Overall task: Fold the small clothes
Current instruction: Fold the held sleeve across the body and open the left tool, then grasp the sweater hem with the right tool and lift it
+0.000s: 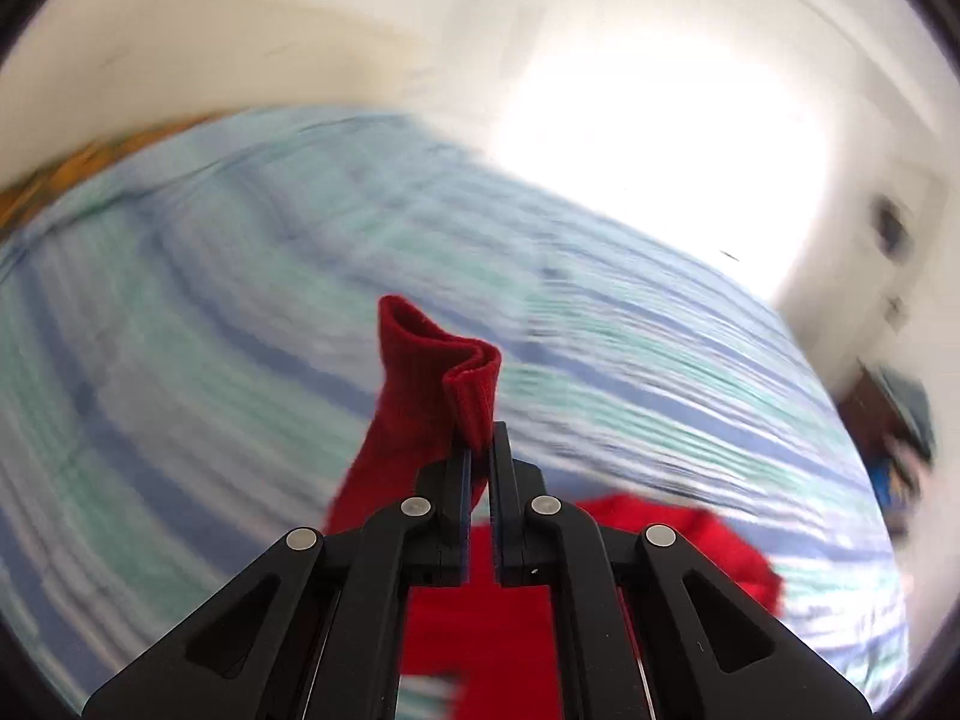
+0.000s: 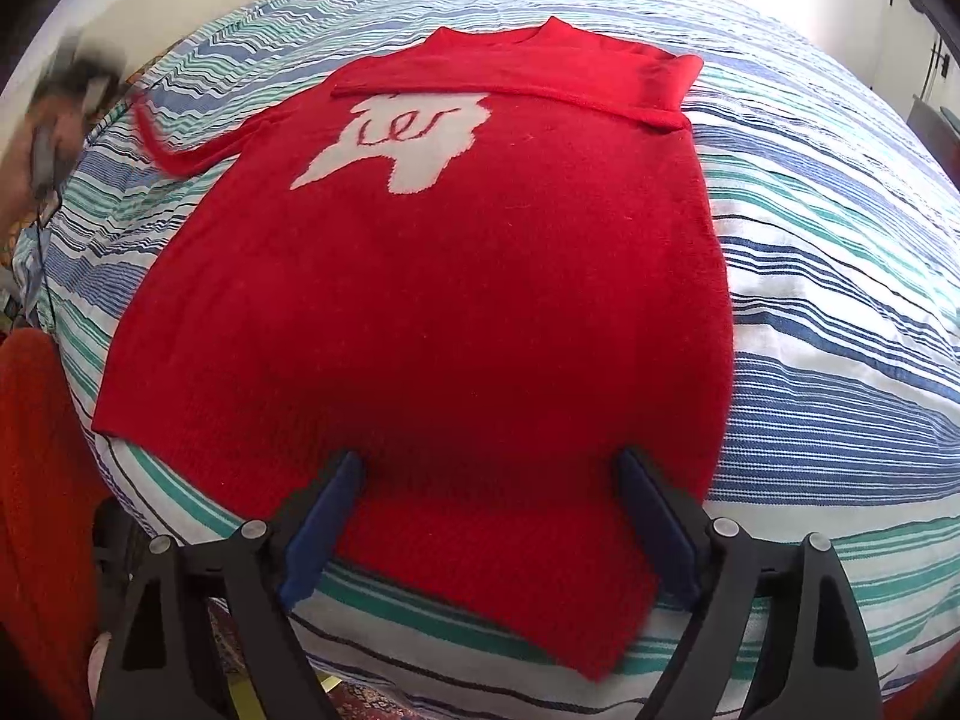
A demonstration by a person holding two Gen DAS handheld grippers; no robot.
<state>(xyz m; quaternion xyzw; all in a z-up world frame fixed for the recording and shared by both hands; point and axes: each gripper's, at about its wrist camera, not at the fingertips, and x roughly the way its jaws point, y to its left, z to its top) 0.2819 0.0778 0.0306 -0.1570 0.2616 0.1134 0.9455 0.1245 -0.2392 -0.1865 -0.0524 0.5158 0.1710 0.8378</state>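
A: In the left wrist view, what does the left hand-held gripper (image 1: 480, 441) hold?

B: Its jaws are pinched tight on the ribbed cuff (image 1: 474, 399) of the red sweater's sleeve (image 1: 408, 420), lifted above the striped bed (image 1: 180, 300). The view is blurred. The knit droops and curls past the jaws, so I judge it soft, light and floppy, and the thicker cuff gives a firmer hold than the loose sleeve.

A: And the right wrist view?

B: The sweater (image 2: 456, 276) lies flat on the bed (image 2: 840, 300), 1 sleeve already folded across the chest. The right hand-held gripper (image 2: 489, 468) stands wide open over the hem, gripping nothing. The fuzzy knit probably stretches and drags, so I'd take the hem at its corners.
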